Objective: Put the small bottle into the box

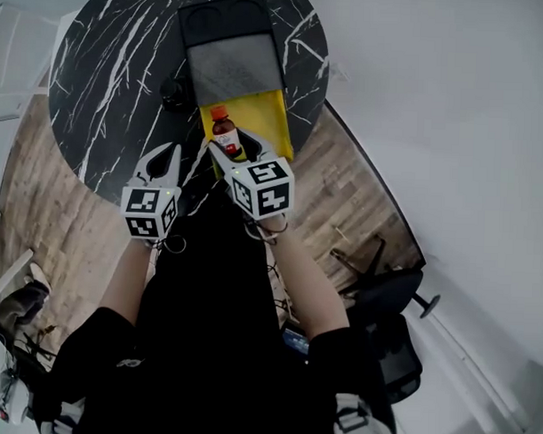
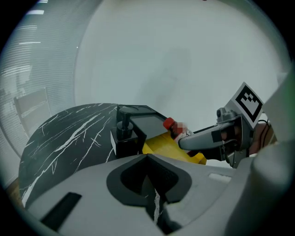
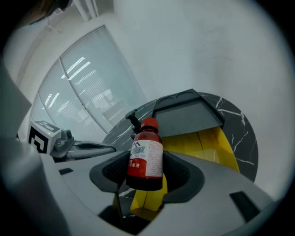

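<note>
A small dark-red bottle [image 1: 224, 130] with a red cap and a white label stands upright in my right gripper [image 1: 231, 150], which is shut on its lower body. It hangs over the near end of the open yellow box [image 1: 273, 116], whose dark lid [image 1: 231, 54] lies folded back. The right gripper view shows the bottle [image 3: 145, 154] between the pads, with the yellow box [image 3: 203, 140] behind it. My left gripper [image 1: 164, 156] is shut on nothing and hovers over the black marble table [image 1: 107, 81], left of the box. From the left gripper view I see the bottle's cap [image 2: 169, 123] and the right gripper [image 2: 203, 138].
A black pump dispenser [image 1: 174, 93] stands on the table just left of the box, also seen as the dispenser [image 2: 123, 133]. The round table's near edge is close under both grippers. A dark office chair [image 1: 384, 300] stands on the wooden floor at the right.
</note>
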